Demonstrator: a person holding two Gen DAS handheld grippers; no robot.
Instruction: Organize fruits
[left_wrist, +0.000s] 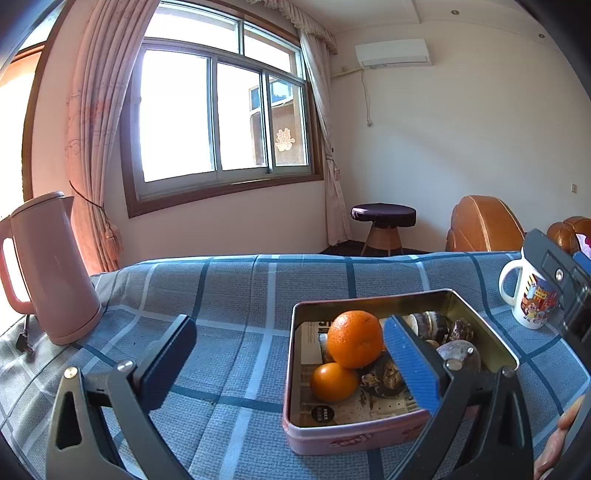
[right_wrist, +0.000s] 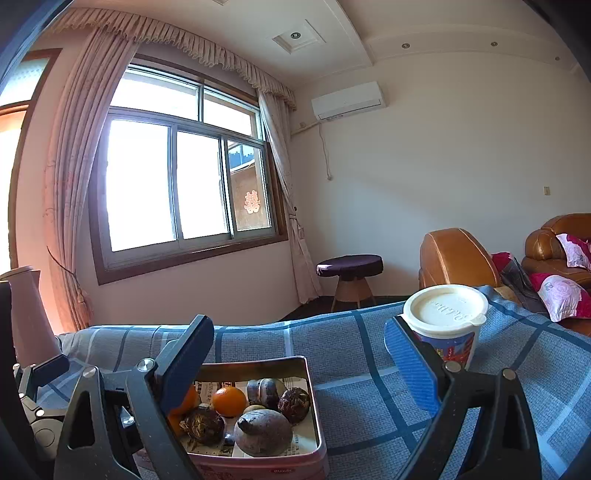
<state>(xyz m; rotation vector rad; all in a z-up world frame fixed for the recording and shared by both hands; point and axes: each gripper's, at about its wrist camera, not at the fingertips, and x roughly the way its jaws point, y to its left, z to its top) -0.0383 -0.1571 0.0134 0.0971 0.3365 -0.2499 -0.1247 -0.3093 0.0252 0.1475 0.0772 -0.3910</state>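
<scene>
A pink metal tin (left_wrist: 354, 441) (right_wrist: 316, 410) lined with newspaper sits on the blue checked cloth. It holds a large orange (left_wrist: 354, 339), a smaller orange (left_wrist: 332, 382) (right_wrist: 229, 401), and several dark brown fruits (left_wrist: 384, 376) (right_wrist: 263, 432). My left gripper (left_wrist: 291, 365) stands open just in front of the tin, its right finger over the tin's right half, nothing between the pads. My right gripper (right_wrist: 299, 365) is open too, above the tin's near right part, its left finger hiding part of an orange. Neither holds anything.
A pink kettle (left_wrist: 51, 269) with its cord stands at the table's left. A lidded printed mug (right_wrist: 445, 325) (left_wrist: 528, 295) stands right of the tin, close behind my right gripper's right finger. Beyond the table are a stool (left_wrist: 382, 225) and brown leather sofas (right_wrist: 454, 258).
</scene>
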